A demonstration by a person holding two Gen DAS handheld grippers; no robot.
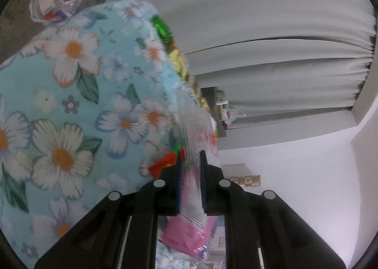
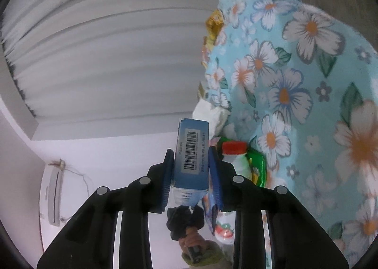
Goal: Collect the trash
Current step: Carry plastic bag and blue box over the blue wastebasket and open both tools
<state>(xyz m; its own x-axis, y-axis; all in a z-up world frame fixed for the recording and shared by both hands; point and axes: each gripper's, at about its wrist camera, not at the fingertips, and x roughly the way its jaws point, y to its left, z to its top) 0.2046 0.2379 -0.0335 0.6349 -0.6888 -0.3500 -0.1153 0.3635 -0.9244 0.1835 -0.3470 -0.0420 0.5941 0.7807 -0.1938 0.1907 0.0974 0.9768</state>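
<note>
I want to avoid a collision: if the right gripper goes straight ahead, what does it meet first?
Probably the white crumpled paper just beyond the blue box that the right gripper holds; depth is unclear.

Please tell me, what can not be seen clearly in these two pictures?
- Left wrist view: the clear plastic wrapper in the left gripper is blurred; its red print is unreadable.
- Right wrist view: the small text beside the barcode on the blue box in the right gripper is too small.
- Right wrist view: the white bottle is partly hidden by the gripper.

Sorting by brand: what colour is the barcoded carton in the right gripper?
Blue, with a white barcode label: the barcoded carton, clearest in the right wrist view.
</note>
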